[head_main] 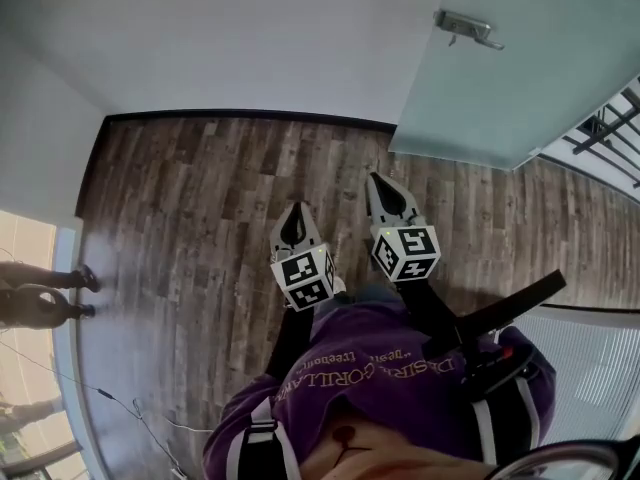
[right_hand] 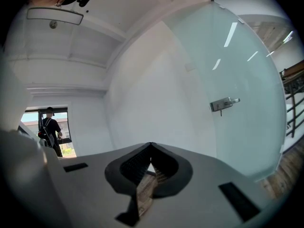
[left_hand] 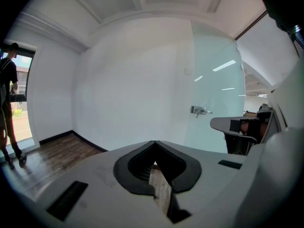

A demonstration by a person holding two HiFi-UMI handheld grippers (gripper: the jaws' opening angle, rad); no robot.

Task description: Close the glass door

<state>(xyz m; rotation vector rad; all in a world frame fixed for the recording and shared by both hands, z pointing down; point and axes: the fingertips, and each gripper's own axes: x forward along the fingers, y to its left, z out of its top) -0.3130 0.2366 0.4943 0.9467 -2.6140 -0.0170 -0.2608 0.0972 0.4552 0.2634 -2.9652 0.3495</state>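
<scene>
Two handheld grippers, the left gripper (head_main: 296,213) and the right gripper (head_main: 376,183), point across a wood-plank floor (head_main: 200,218) toward a white wall (head_main: 250,38). Each has its jaws pressed together, with nothing between them. The frosted glass door (head_main: 500,78) stands swung open ahead and to the right, well apart from both tools, with the right gripper the nearer. Its metal lever handle (head_main: 468,28) sits near one edge of the pane. The panel looks heavy and rigid, likely to swing slowly on its hinges. Its smooth face offers little purchase, and glass edges can chip under a hard knock. The lever, or the pane just beside it, seems the soundest spot for a hold or a push. A bystander (head_main: 40,293) stands at the far left by a bright window.
</scene>
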